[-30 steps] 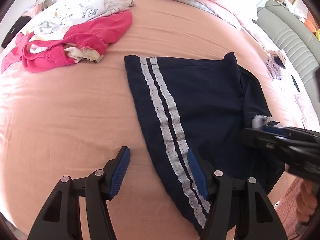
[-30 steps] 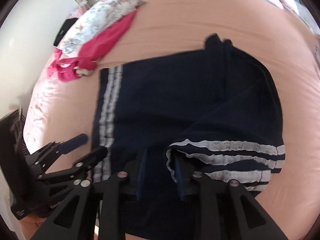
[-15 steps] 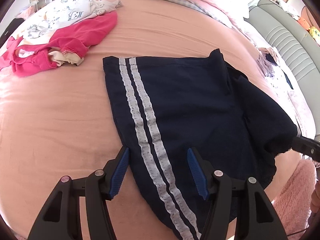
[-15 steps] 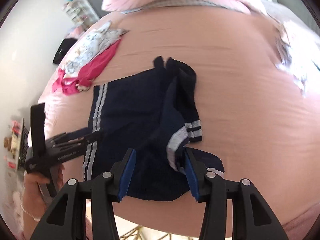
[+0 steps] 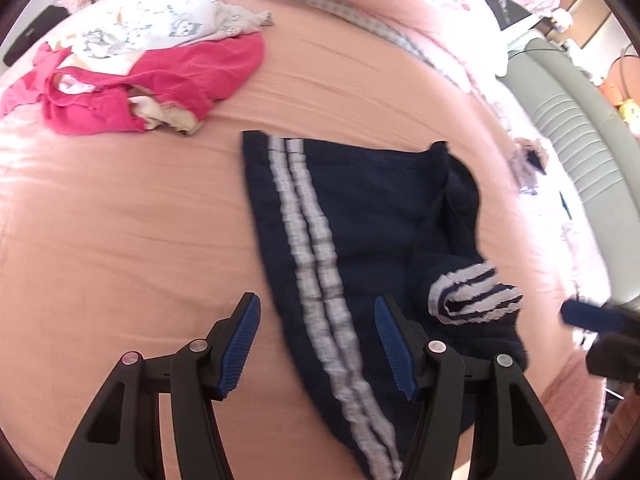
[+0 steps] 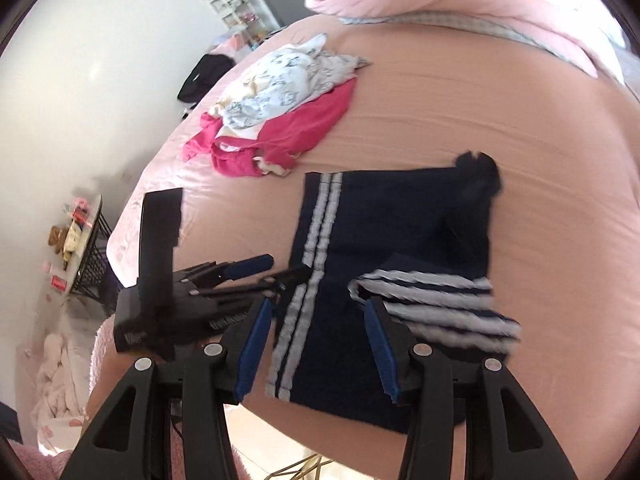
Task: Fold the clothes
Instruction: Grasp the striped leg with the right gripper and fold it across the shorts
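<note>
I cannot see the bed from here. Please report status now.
Left gripper open, empty. Right gripper opening, nothing between jaws. Navy striped garment flat on pink sheet, one striped cuff folded over. Pink garment clear of it.

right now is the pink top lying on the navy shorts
No, the pink top lies apart from the navy shorts, with bare sheet between them.

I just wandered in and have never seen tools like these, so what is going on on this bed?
A person is folding clothes with a two-finger gripper in each hand. A navy garment with white stripes lies on the pink bed sheet, one striped end already folded over onto it. The right gripper is opening, nothing pinched between its pads. The left gripper hovers open over the striped edge, gripping nothing. A pink garment and a white printed one wait in a heap further back.
</note>
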`<state>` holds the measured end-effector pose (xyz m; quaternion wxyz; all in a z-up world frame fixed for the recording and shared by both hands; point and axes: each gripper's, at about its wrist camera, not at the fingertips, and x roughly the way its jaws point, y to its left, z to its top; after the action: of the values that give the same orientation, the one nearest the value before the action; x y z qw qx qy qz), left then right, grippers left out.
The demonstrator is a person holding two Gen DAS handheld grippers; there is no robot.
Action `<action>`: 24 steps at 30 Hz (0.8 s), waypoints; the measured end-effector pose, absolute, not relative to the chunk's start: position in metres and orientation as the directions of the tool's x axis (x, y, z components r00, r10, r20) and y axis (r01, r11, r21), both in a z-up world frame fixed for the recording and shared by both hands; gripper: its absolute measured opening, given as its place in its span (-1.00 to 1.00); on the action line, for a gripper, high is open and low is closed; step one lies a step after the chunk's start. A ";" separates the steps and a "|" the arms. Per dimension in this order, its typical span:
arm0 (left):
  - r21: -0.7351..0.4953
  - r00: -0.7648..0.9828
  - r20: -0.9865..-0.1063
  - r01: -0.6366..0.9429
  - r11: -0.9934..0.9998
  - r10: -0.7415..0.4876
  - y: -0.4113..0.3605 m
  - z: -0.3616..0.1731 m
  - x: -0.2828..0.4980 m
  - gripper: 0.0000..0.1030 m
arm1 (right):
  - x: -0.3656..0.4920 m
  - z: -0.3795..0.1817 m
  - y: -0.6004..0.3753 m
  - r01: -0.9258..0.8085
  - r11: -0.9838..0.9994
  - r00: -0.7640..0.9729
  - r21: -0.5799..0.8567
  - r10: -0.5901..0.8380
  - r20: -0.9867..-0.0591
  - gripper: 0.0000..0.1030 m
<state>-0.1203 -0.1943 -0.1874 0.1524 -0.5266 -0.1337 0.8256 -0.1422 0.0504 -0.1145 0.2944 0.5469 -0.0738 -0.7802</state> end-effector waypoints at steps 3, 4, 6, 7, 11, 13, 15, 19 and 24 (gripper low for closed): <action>-0.470 -0.372 -0.783 -0.172 -0.866 0.499 -0.174 -0.188 -0.118 0.10 | -0.140 -0.131 0.085 0.256 -0.782 -0.149 0.568 -0.613 -0.776 0.16; -0.485 -0.361 -0.773 -0.194 -0.853 0.522 -0.164 -0.189 -0.118 0.10 | -0.138 -0.132 0.098 0.215 -0.810 -0.186 0.545 -0.582 -0.792 0.16; -0.496 -0.341 -0.766 -0.223 -0.839 0.544 -0.145 -0.193 -0.117 0.10 | -0.134 -0.132 0.116 0.194 -0.891 -0.291 0.410 -0.451 -0.843 0.16; -0.507 -0.330 -0.761 -0.232 -0.830 0.558 -0.138 -0.194 -0.115 0.10 | -0.134 -0.134 0.123 0.172 -0.929 -0.336 0.329 -0.369 -0.867 0.16; -0.490 -0.300 -0.780 -0.253 -0.834 0.549 -0.111 -0.208 -0.121 0.10 | -0.149 -0.158 0.144 0.110 -0.970 -0.367 0.217 -0.243 -0.898 0.15; -0.465 -0.289 -0.801 -0.253 -0.848 0.525 -0.113 -0.210 -0.118 0.10 | -0.160 -0.177 0.148 0.087 -0.961 -0.328 0.264 -0.278 -0.903 -0.12; -0.462 -0.282 -0.807 -0.247 -0.852 0.520 -0.120 -0.208 -0.114 0.10 | -0.169 -0.194 0.147 0.078 -0.937 -0.277 0.339 -0.347 -0.896 -0.25; -0.458 -0.282 -0.811 -0.238 -0.857 0.512 -0.131 -0.206 -0.113 0.10 | -0.169 -0.202 0.129 0.142 -0.872 -0.222 0.469 -0.490 -0.843 -0.53; -0.514 -0.259 -0.798 -0.177 -0.839 0.544 -0.152 -0.211 -0.110 0.10 | -0.141 -0.166 0.097 0.313 -0.861 -0.292 0.401 -0.489 -0.822 -0.63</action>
<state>-0.1096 -0.1519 -0.2109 0.2320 -0.5627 -0.1630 0.7765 -0.1409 0.0972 -0.1662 0.2507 0.5396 -0.0819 -0.7996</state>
